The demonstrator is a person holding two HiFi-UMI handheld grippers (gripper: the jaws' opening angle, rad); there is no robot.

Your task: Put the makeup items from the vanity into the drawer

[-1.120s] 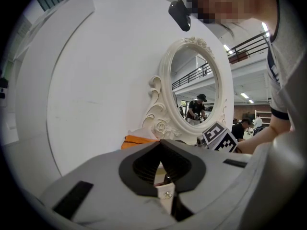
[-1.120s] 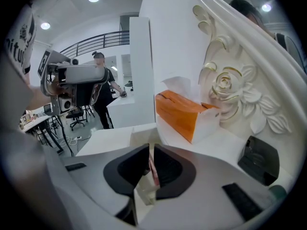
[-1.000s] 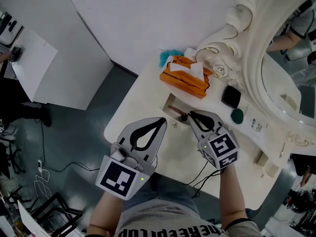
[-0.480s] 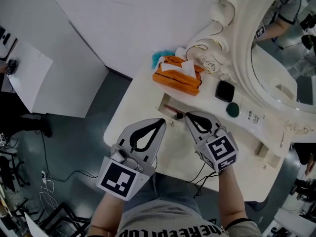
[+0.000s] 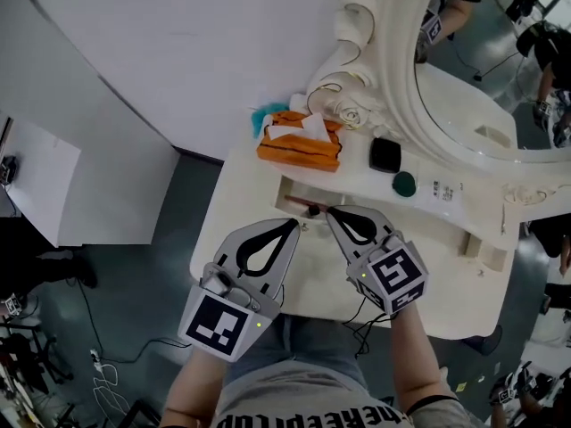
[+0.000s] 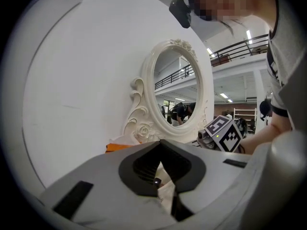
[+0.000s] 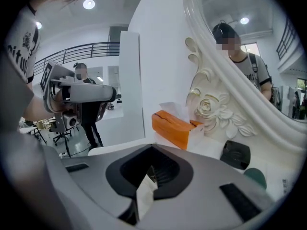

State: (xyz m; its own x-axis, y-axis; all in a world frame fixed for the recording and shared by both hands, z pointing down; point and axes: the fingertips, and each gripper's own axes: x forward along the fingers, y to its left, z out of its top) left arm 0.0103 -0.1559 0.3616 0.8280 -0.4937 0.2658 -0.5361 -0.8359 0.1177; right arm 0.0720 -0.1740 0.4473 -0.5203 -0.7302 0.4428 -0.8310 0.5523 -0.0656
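While the left gripper (image 5: 293, 225) and the right gripper (image 5: 328, 210) hover at the open drawer (image 5: 297, 195), each with its jaws pressed together on nothing, a black compact (image 5: 385, 154) and a round green item (image 5: 404, 183) lie on the vanity (image 5: 446, 243) below the mirror (image 5: 473, 87).

We read roughly "HEREEPLUR", partly cut off, on the person's shirt (image 5: 303, 417). The small label (image 5: 443, 191) on the vanity (image 5: 241, 214) is illegible.
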